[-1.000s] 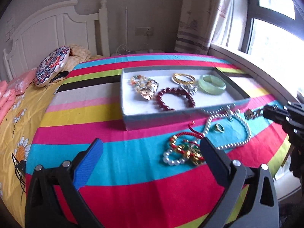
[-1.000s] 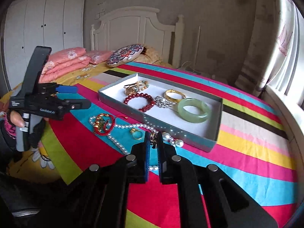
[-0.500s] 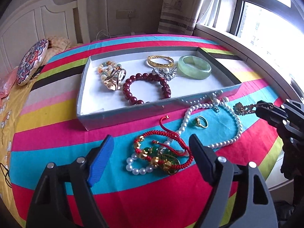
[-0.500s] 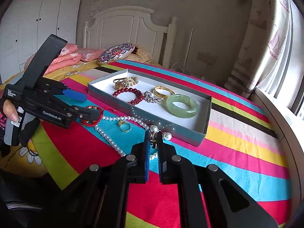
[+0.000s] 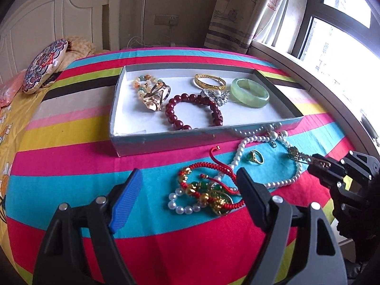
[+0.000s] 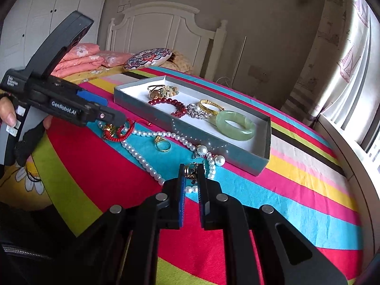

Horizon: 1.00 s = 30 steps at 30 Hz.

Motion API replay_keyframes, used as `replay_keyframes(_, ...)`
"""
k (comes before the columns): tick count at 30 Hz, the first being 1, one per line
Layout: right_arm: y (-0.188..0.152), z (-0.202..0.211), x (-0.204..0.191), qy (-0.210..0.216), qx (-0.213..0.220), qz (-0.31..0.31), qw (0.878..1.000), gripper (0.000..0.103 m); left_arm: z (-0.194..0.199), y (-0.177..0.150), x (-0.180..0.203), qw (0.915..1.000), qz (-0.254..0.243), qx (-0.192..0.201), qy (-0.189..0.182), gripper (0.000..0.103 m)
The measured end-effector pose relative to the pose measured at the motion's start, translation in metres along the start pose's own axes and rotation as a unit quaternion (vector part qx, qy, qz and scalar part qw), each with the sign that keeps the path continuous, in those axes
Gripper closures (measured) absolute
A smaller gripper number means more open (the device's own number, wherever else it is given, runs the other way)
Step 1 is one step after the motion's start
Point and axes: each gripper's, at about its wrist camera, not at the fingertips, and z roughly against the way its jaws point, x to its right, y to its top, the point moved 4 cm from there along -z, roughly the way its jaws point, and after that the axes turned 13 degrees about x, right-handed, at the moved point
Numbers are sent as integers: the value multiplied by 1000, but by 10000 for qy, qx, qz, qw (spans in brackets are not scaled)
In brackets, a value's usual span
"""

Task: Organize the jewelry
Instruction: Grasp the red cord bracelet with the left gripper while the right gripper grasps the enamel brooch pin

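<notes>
Only from the right wrist, a small gold trinket [image 6: 190, 169] pinched in the right claw [image 6: 192, 173]; left claw [image 5: 187, 187] spread.

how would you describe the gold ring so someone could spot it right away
Find the grey tray on the striped bedspread. Just in front of it a pearl necklace lies in a loop, and the ring sits inside that loop. It is the only small gold band with a green stone, lying alone on the blue stripe.

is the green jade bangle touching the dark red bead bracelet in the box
Apart. The left wrist view shows the jade bangle lying to the right of the red bead bracelet, with the silver flower brooch and bare white box floor between them.
</notes>
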Motion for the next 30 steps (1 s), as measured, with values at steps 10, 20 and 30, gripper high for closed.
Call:
replay_keyframes(10, -9, 7, 19, 937, -259, -1664, 9813, 52, 0, -1, 1, 10000, -25, -9, -34, 23)
replay_keyframes(20, 5, -12, 8, 479, -565, -1659, 9833, 66, -5, -4, 14, 9993, -327, -190, -12, 23)
replay_keyframes(30, 7, -37, 4, 298, -926, -1436, 9849, 79, -17, 1, 14, 9991, -151, -382, -146, 46)
